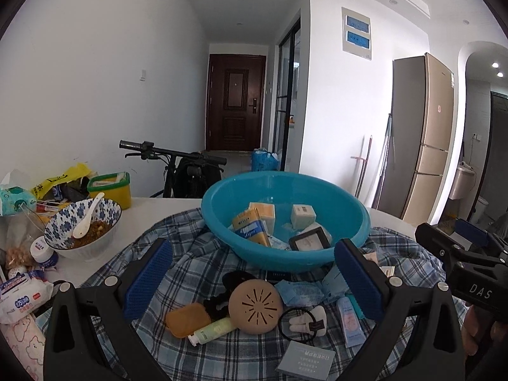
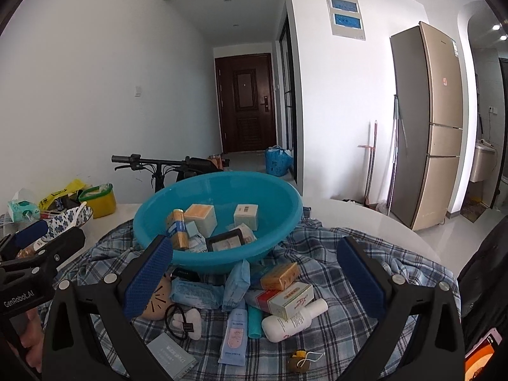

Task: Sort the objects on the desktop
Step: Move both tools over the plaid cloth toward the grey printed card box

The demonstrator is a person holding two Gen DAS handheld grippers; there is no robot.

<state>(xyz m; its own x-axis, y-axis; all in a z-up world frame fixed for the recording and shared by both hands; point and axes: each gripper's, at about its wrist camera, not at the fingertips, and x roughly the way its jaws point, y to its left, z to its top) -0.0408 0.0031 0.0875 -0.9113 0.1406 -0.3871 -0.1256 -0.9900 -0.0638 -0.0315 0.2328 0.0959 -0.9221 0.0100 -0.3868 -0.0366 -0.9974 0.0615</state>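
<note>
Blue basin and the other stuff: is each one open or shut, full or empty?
Blue basin: upright, partly filled with small boxes.
Patterned bowl: holds food and a spoon.
Green-rimmed tub: open.
Brown door: shut.
Left gripper: open, empty.
Right gripper: open, empty.

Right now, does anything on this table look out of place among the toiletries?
Yes: a blue-flowered bowl of half-eaten food with a white spoon sits left of the teal basin, beside the plaid cloth.

basin [image 2: 219, 222]: 1; patterned bowl [image 1: 82, 228]: 1; spoon [image 1: 87, 217]: 1; white bottle [image 2: 293, 319]: 1; plaid cloth [image 2: 333, 343]: 1
</note>
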